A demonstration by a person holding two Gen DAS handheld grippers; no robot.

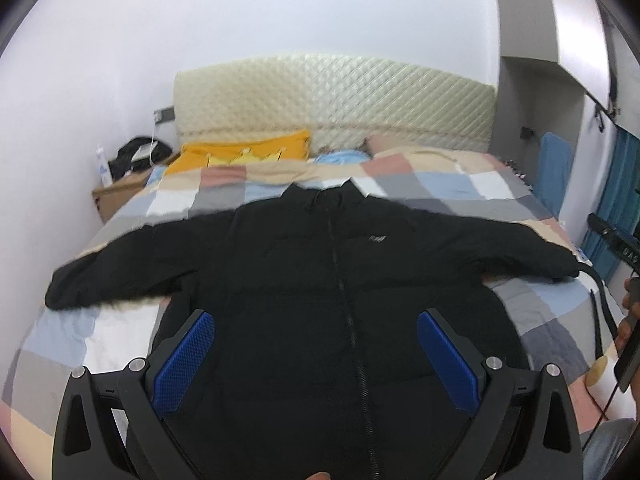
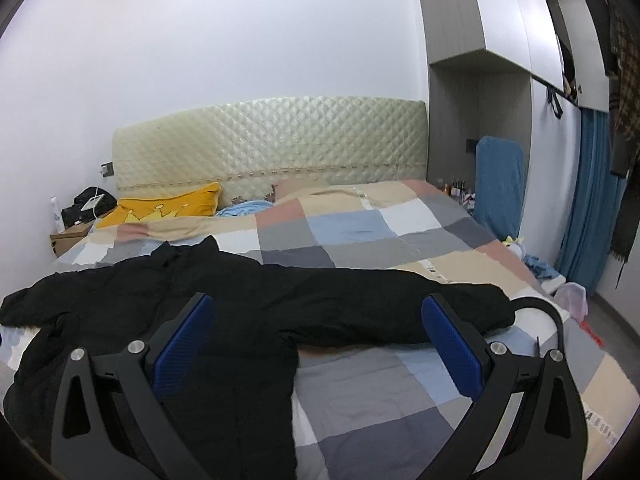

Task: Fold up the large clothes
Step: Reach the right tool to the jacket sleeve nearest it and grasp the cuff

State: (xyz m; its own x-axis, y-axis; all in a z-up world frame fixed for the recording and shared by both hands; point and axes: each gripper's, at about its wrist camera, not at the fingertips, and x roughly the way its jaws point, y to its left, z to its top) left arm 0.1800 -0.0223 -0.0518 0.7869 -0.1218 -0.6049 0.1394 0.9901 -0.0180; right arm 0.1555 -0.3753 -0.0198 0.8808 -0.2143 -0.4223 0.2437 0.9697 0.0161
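Checkered bed (image 1: 120, 208), black jacket (image 1: 320, 272) collar toward headboard (image 1: 332, 96), sleeves sideways, both claws wide

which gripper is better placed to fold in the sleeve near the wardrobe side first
Right. The right gripper looks straight along that sleeve, which lies between its open fingers. The left gripper, also open, hovers over the jacket body at the zipper, with that sleeve far off to its side.

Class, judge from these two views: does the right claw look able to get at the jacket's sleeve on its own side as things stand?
Probably yes. The right claw is open and empty, and the black jacket's right-hand sleeve lies flat on the checked quilt straight ahead between its fingers, with nothing on top of it.
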